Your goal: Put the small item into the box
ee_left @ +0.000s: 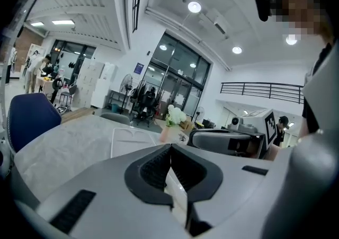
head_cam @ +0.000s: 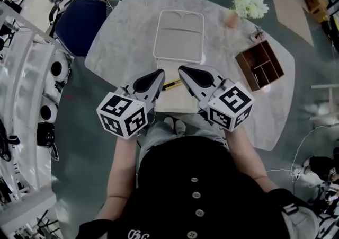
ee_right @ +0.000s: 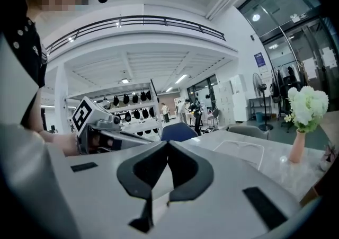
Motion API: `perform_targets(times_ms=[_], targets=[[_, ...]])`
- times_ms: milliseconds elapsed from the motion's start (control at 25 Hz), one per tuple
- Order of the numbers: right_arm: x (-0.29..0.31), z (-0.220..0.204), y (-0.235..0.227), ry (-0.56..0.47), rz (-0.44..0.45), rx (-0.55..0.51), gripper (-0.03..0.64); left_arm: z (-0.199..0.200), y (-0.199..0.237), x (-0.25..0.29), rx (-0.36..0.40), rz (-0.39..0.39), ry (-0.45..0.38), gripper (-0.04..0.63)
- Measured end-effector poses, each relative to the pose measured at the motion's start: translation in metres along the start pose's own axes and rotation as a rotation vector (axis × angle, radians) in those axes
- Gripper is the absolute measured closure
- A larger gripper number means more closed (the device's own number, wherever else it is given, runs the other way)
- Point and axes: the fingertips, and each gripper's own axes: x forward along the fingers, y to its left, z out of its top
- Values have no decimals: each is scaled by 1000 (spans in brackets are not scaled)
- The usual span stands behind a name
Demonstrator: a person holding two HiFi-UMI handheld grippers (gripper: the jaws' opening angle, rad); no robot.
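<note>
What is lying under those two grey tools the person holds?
A flat beige board lies beneath the left gripper and right gripper, both shut. A thin yellow stick, perhaps a pencil, shows between them. The grippers cover its ends and parts of the board.

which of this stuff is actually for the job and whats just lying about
Job, likely: left gripper, right gripper, small yellow item, beige box.
Lying about: tray, wooden divider box, flower vase, blue chair.
</note>
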Motion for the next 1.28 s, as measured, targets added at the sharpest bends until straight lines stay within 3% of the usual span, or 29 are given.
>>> perform_targets(times_ms=[320,560,1280], targets=[[2,-22,7,39,18,31,615,-24,-1,0,-51,16,32,577],[4,-35,6,73,24,43,615,-42,-9,5,7,11,99,577],[4,-55,-3,118,14,82,615,-55,-7,14,-61,-11,131,577]])
